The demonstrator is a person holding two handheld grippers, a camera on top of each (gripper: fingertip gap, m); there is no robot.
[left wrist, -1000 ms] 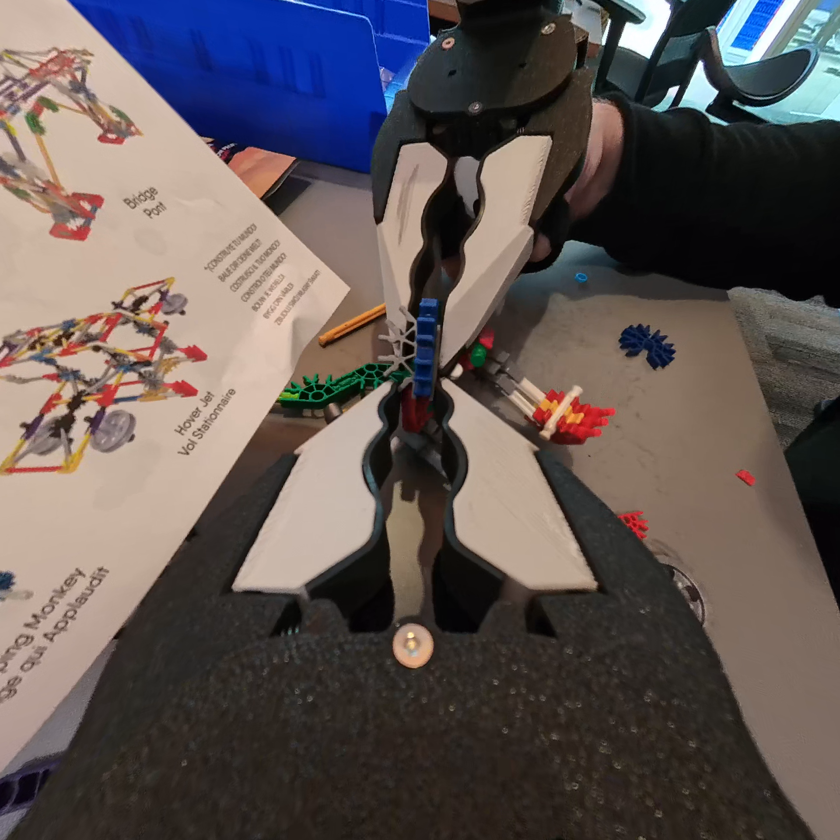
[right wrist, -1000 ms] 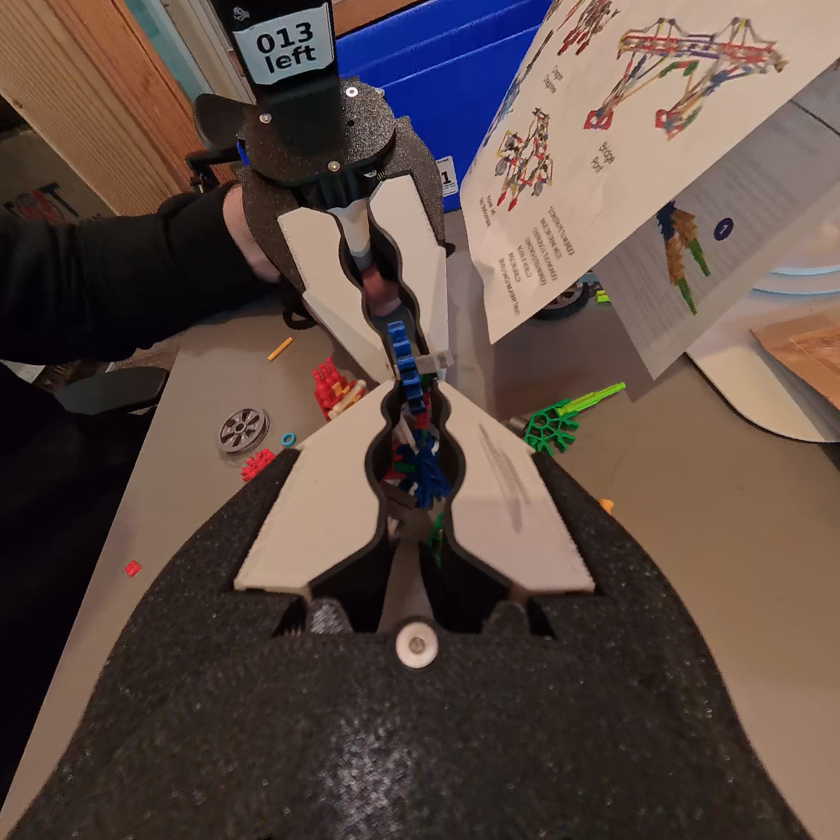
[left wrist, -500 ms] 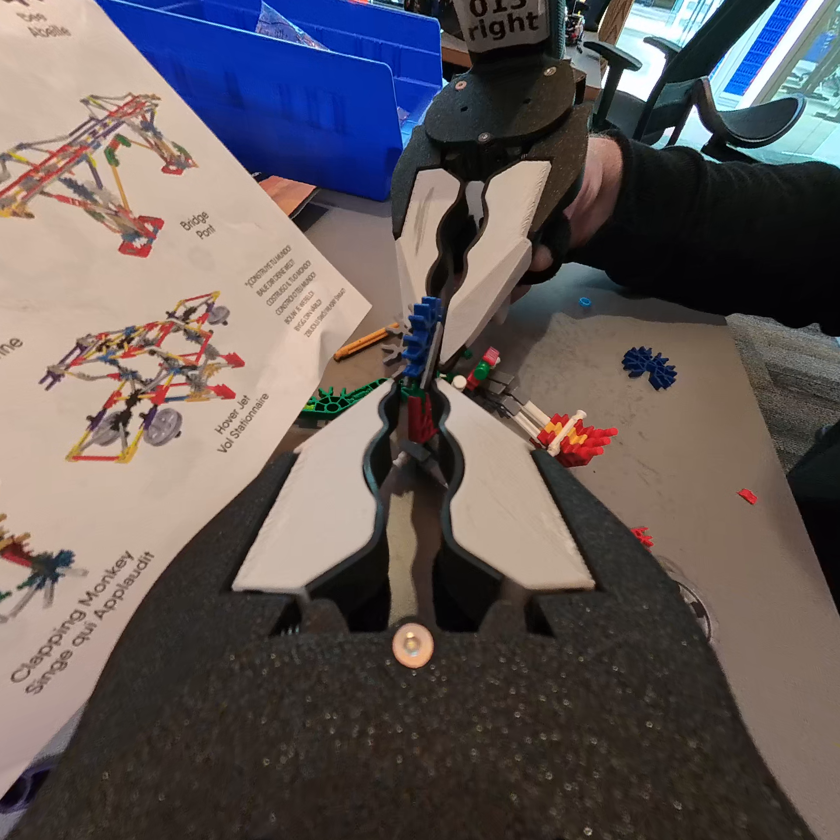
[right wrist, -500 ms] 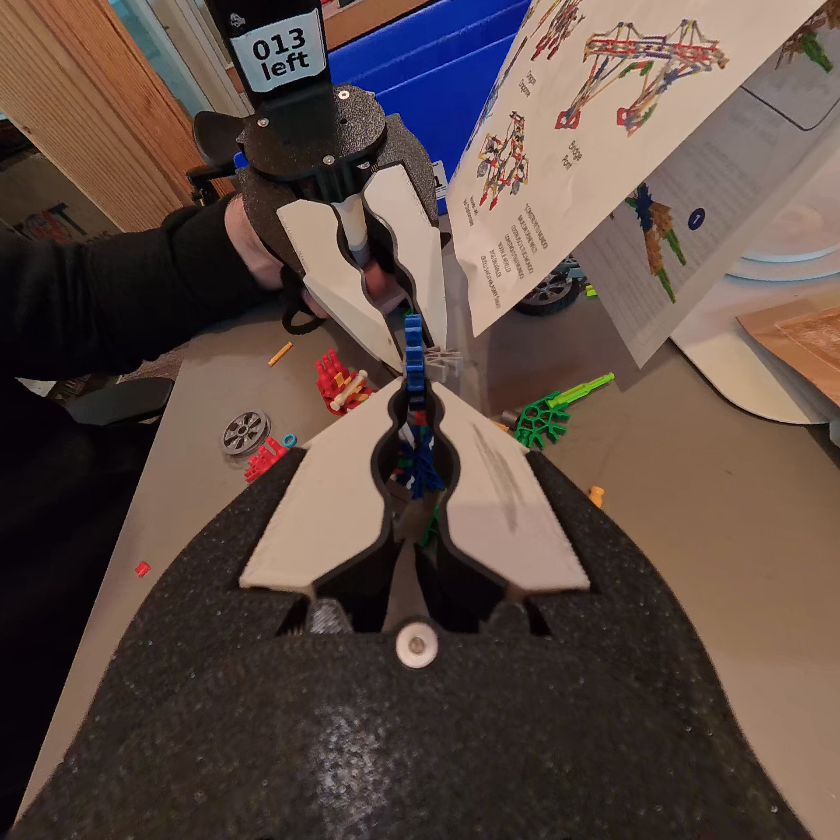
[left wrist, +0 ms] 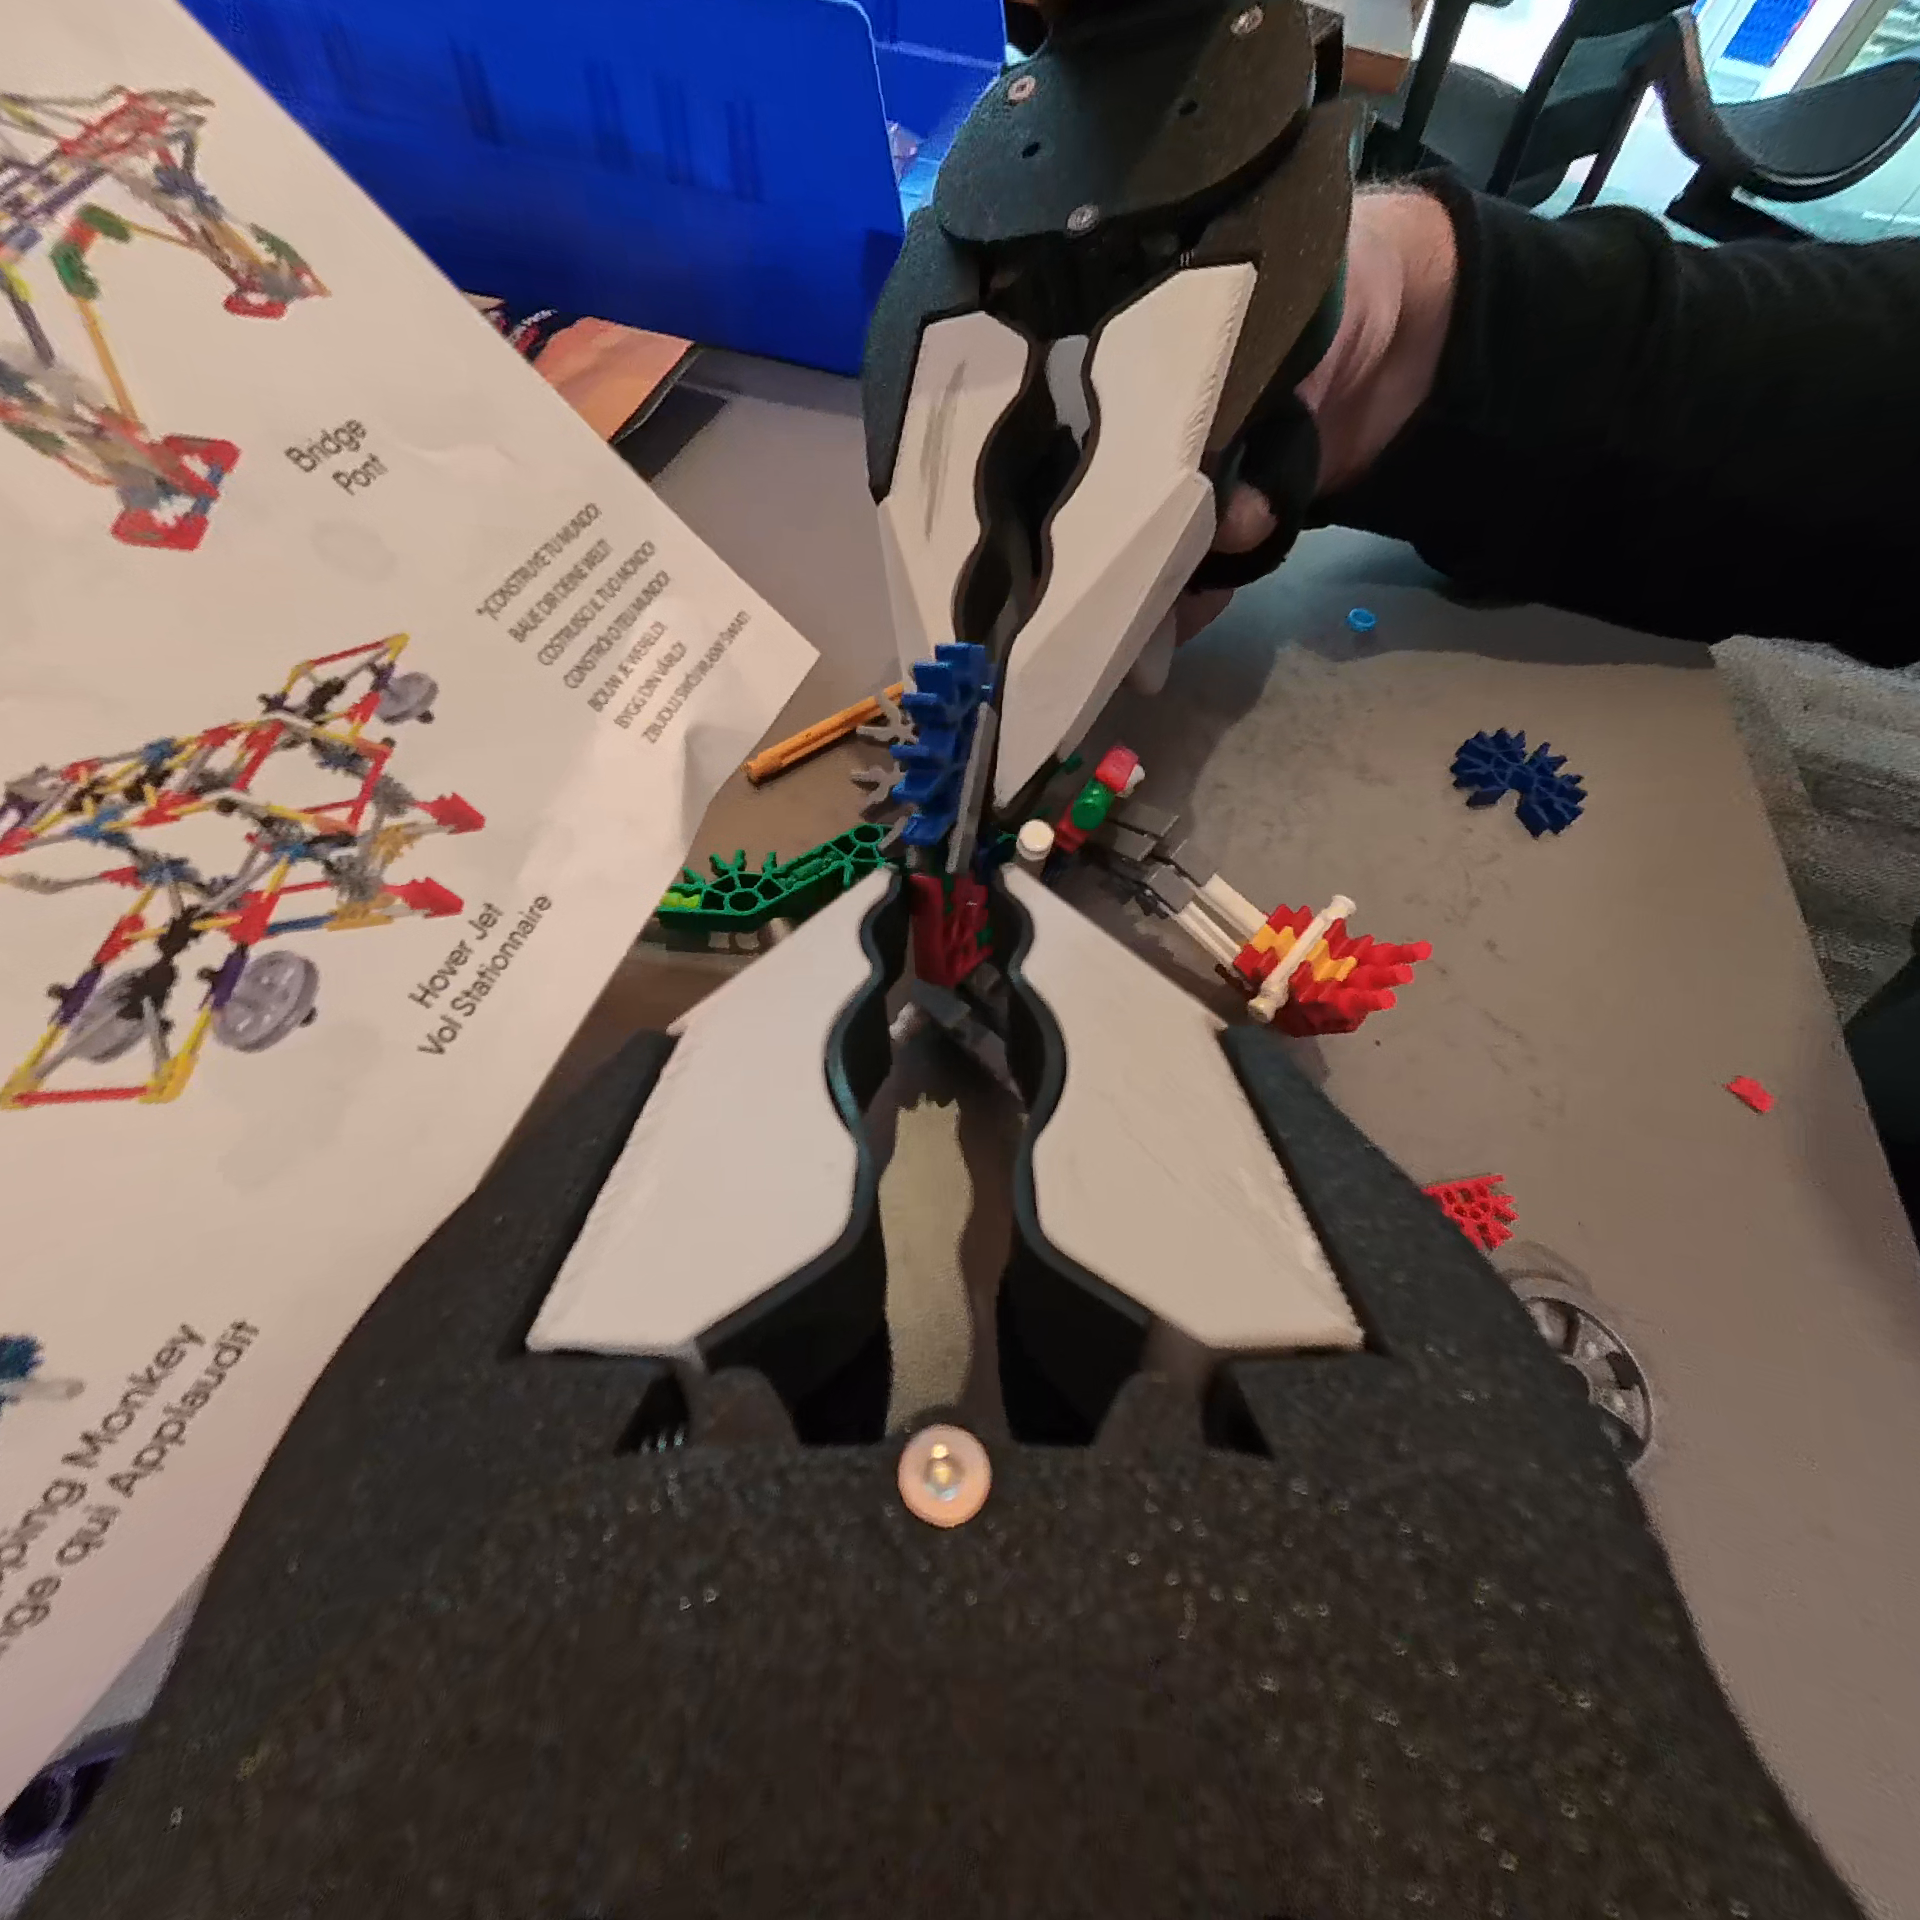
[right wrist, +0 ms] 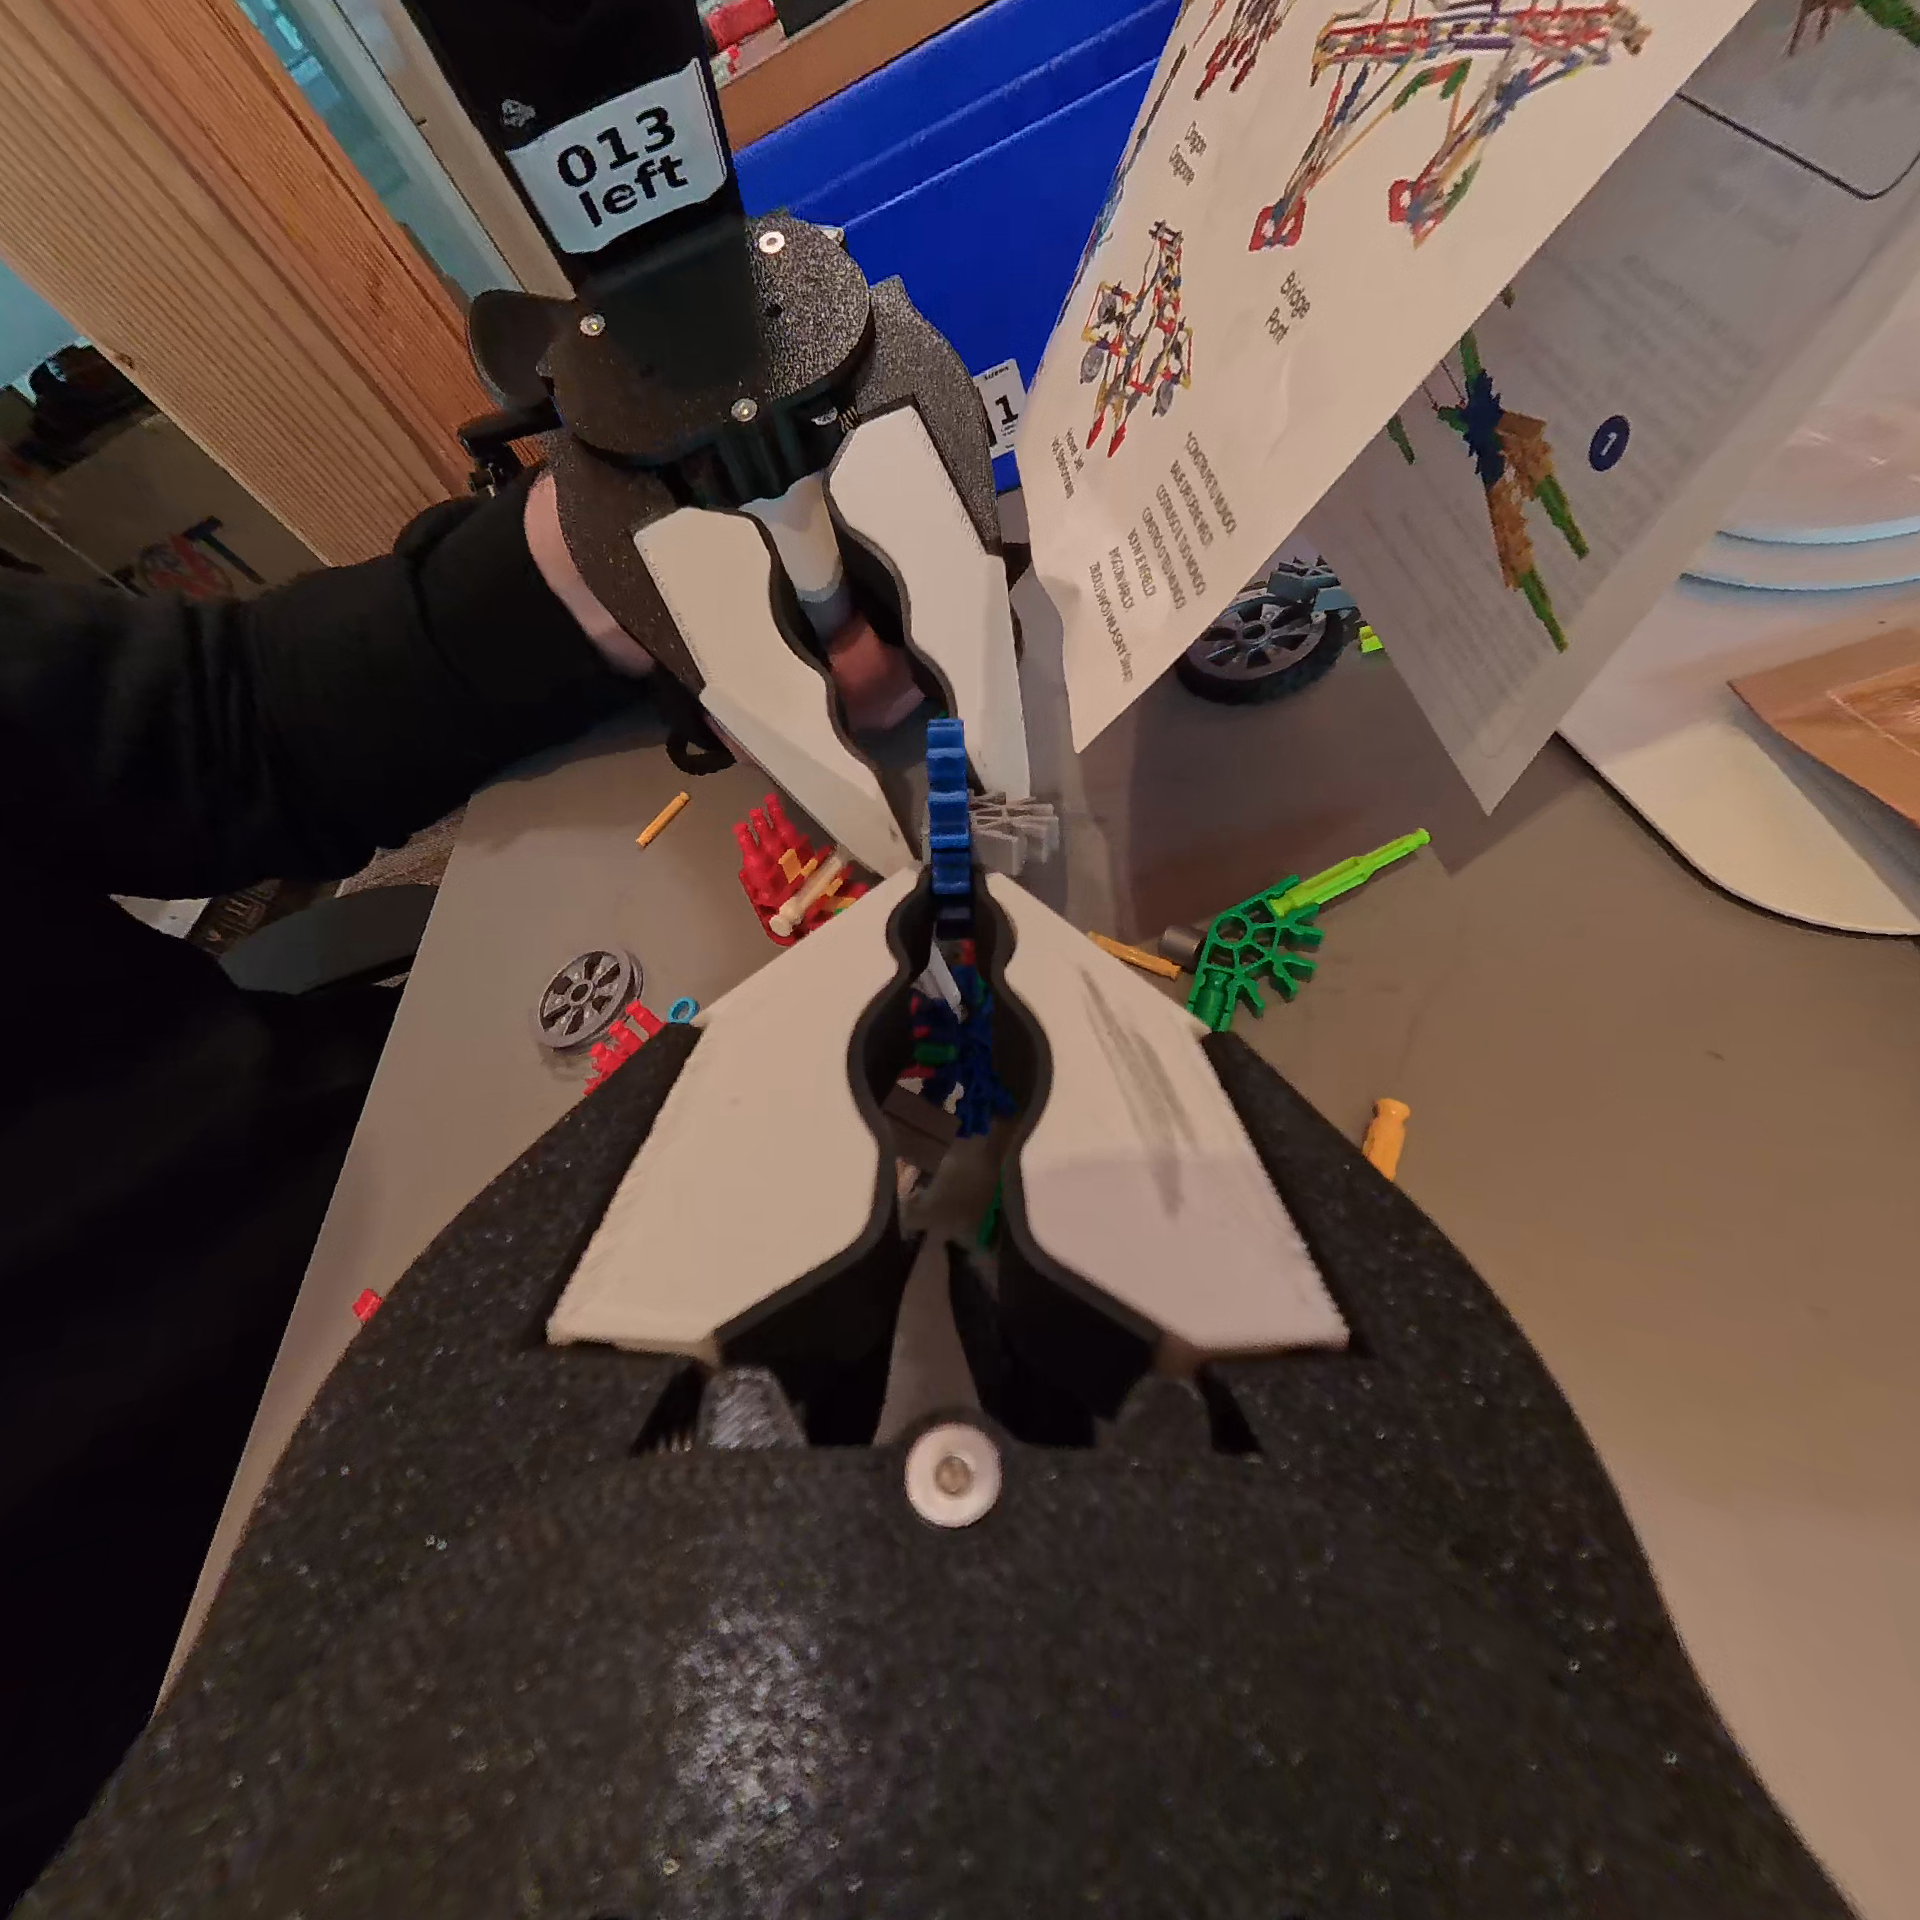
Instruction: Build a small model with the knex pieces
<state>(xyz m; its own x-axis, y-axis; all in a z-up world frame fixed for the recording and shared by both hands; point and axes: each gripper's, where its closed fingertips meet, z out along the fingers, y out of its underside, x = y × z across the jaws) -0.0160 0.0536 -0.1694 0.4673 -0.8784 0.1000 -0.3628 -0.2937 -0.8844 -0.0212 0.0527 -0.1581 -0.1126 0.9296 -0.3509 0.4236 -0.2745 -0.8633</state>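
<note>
The blue toothed plastic gear (left wrist: 940,743) (right wrist: 948,805) stands on its edge above the grey table, pinched between the fingertips of the right gripper (left wrist: 992,821) (right wrist: 951,894). Just below it, a red spiky plastic connector (left wrist: 948,925) sits between the closed fingertips of the left gripper (left wrist: 951,894) (right wrist: 961,831).

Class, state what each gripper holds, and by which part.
Right gripper: blue gear, gripped at its lower edge. Left gripper: the red connector end of the same small assembly.

Grey table (left wrist: 1558,1039), scattered bright: a blue gear (left wrist: 940,743), a green fan-shaped piece (right wrist: 1252,951), a red spiky cluster (left wrist: 1340,971) striped yellow. White tongs (left wrist: 951,883) on speckled black. Blue bin (left wrist: 623,156) behind.
</note>
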